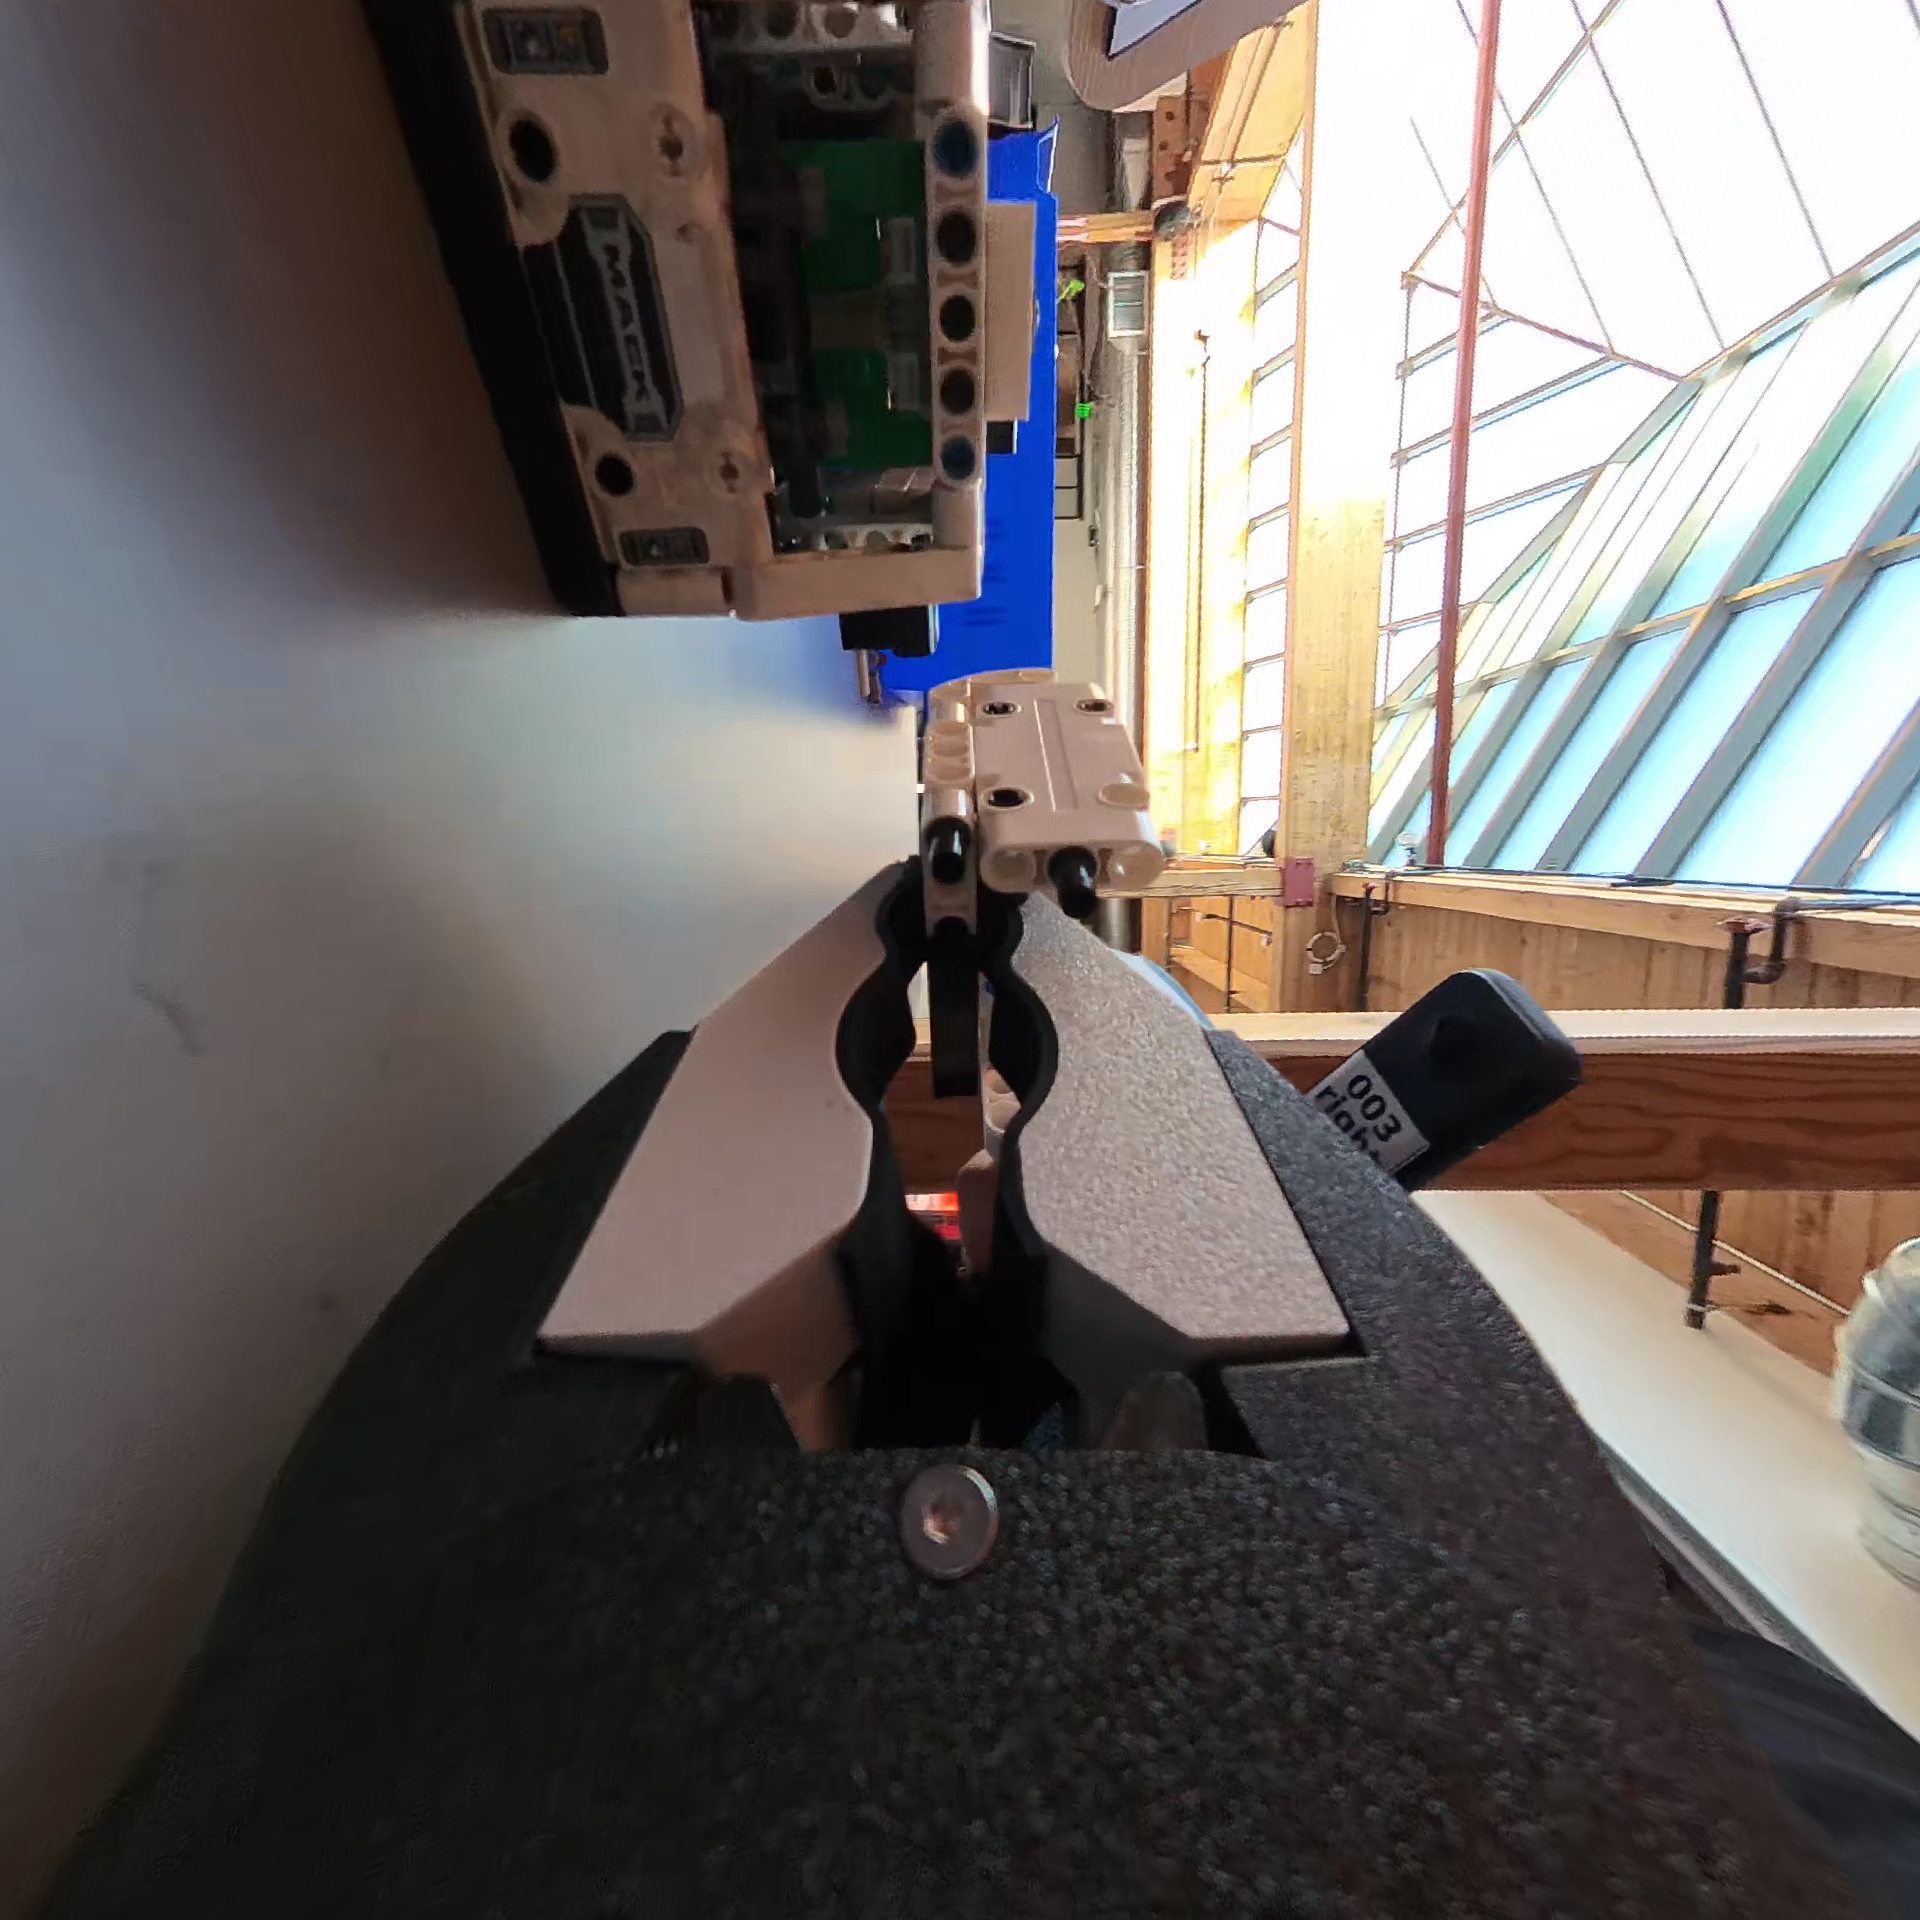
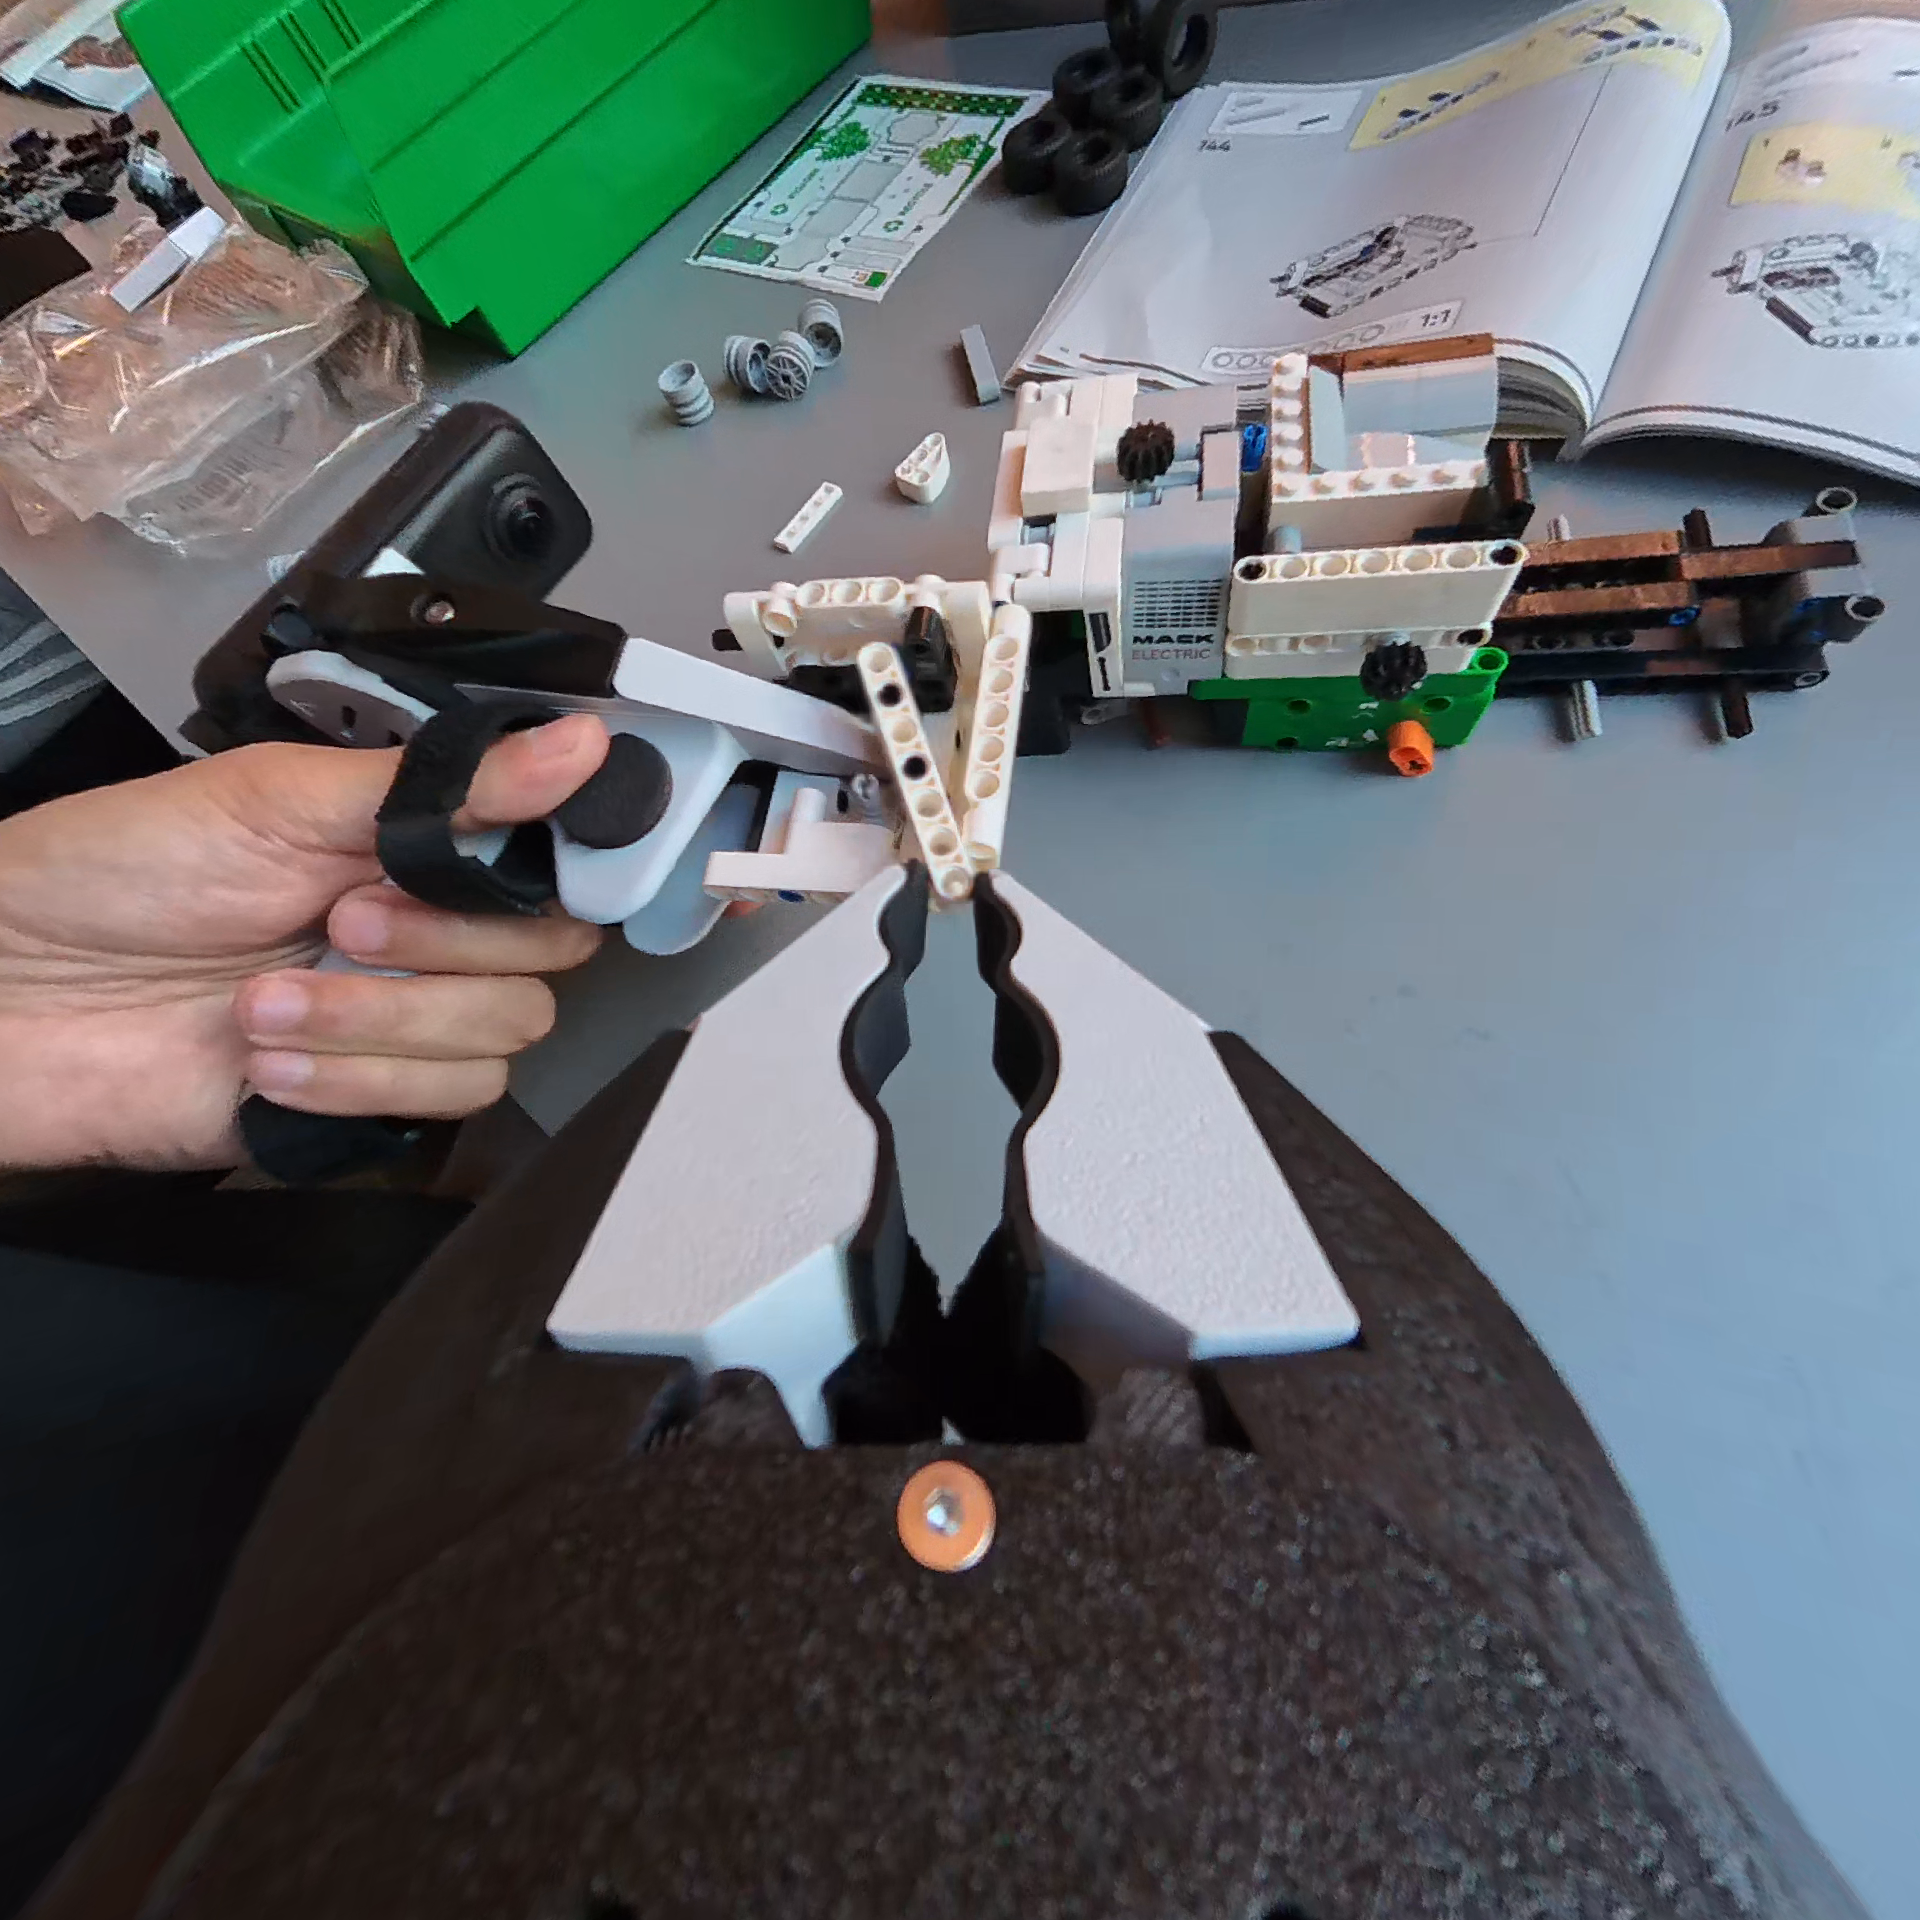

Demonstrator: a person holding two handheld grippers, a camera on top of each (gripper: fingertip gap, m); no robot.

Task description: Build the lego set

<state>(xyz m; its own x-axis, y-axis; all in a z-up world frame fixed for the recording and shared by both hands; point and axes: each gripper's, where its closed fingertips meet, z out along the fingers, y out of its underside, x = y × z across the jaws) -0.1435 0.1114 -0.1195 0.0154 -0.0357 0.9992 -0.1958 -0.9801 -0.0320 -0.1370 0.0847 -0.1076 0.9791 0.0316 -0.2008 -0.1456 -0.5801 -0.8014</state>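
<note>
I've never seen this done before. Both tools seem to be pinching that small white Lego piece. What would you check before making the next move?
1. Right gripper shut on the white sub-assembly: ok, its fingers pinch the beams' lower ends.
2. Left gripper holding the same piece: ok.
3. Sub-assembly clear of the truck model: ok in the left wrist view.
4. Truck resting flat on the table: ok.
5. Instruction booklet open: ok.
6. Black pins fully seated: cannot tell.

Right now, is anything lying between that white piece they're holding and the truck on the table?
Nothing visible. The white sub-assembly hangs in the air just in front of the truck, held by both hand-held grippers, left and right. The loose parts lie off to the side.
</note>
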